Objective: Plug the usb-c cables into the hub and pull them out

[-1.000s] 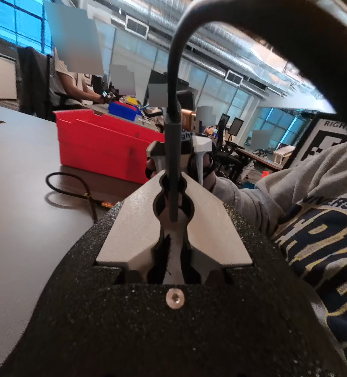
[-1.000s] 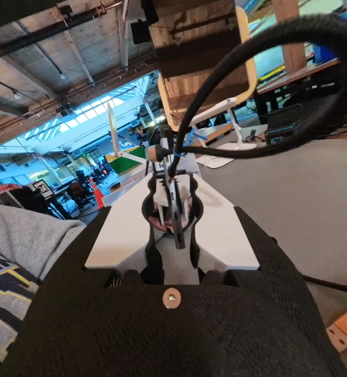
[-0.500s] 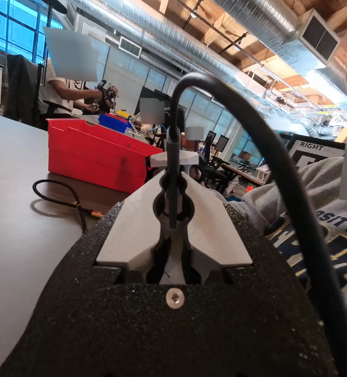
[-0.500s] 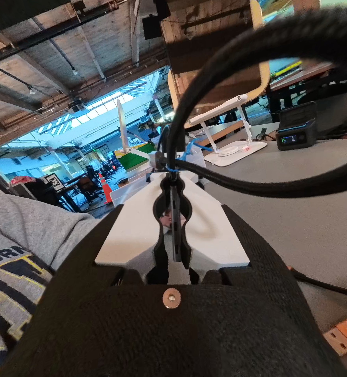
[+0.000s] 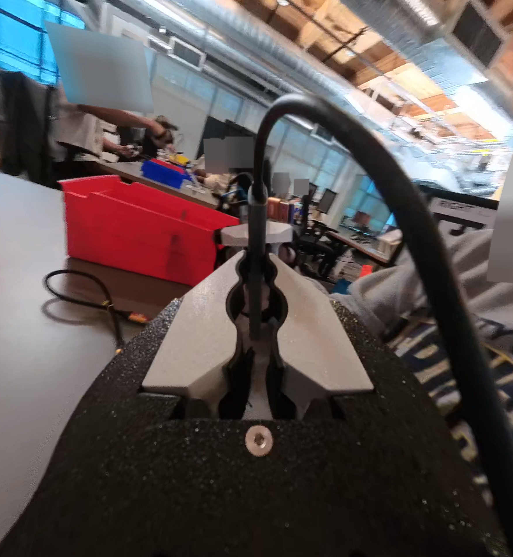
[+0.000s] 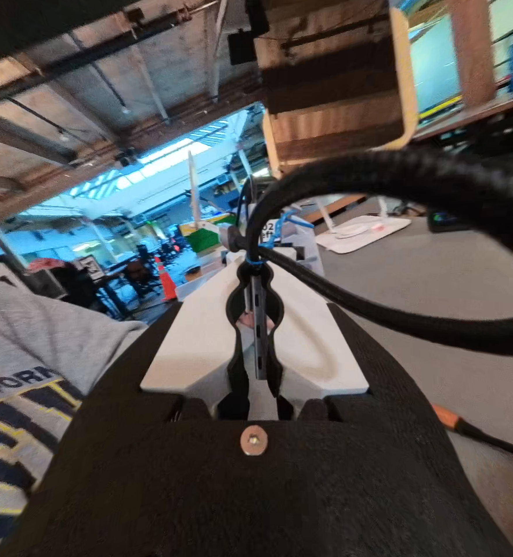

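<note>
left tongs (image 5: 256, 271): closed tight on a dark, narrow plug body (image 5: 256, 289) that stands between the two grey fingers (image 5: 201, 328), its length running straight ahead along them.
plug cable (image 5: 400, 193): leaves the far tip of the left tongs, arcs up and over, then sweeps back down on their right side; smooth, black, bends freely.
right tongs (image 6: 256, 281): closed on the hub (image 6: 259, 328), a thin grey slab held on edge between the white fingers (image 6: 195, 337), a row of small port slots along the edge facing the camera.
hub axis: long axis lies along the right tongs' fingers, pointing forward; the far end carries its own thick braided lead (image 6: 430, 187), which loops over and back to the right.
blue tie (image 6: 275, 229): wraps that lead just past the right tongs' tips.
where the pair sits: both held up in the air above the bench (image 5: 14, 301); each tongs' tips show just beyond the other's.
handling, plug: probably light and rigid at the moulded body, so grip there, not on the limp cable.
handling, hub: likely light, stiff and slick-sided; hold the flat faces, leave the slotted edge free.
spare cable (image 5: 77, 289): lies coiled on the bench, left of the left tongs.
mating: whether the plug is seated in a port cannot be told.
</note>
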### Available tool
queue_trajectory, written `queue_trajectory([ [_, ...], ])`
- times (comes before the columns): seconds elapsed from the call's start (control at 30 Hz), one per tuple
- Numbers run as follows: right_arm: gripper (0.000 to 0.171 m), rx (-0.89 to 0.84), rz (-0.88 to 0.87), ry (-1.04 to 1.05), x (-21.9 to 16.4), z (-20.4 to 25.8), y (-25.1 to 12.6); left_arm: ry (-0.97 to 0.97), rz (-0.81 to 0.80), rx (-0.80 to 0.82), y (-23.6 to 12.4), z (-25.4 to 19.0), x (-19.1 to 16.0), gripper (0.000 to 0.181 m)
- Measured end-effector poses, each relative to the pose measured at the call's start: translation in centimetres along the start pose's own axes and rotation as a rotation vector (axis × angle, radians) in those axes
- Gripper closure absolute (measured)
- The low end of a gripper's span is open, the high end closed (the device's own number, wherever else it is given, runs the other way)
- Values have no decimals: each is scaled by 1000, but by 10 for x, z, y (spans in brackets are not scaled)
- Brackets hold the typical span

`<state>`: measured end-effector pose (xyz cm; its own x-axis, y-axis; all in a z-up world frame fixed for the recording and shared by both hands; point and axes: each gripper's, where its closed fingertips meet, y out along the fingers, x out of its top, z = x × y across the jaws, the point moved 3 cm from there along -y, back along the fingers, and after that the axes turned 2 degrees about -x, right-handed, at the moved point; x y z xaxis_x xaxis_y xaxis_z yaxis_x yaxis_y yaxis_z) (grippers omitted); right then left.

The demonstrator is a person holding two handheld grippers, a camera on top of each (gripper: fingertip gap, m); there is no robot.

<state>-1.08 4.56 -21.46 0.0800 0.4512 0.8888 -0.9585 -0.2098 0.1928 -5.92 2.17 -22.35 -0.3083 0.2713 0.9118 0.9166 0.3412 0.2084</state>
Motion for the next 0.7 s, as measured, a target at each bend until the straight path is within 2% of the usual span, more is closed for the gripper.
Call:
queue_trajectory([
  [0.07,168,24,10,15,0,4,0,-1,9,-38,0,-6,1,173],
  [0.2,168,-100,68,-195,0,7,1,22,42,-3,-1,-3,0,174],
  [0.4,167,24,109,-41,-3,13,-2,41,92,-56,0,-14,-3,173],
  [0.53,168,-103,164,-197,-5,8,-4,62,121,26,1,-4,-7,173],
  [0.7,167,-21,185,-138,-6,17,-5,61,137,-43,2,-14,-8,173],
])
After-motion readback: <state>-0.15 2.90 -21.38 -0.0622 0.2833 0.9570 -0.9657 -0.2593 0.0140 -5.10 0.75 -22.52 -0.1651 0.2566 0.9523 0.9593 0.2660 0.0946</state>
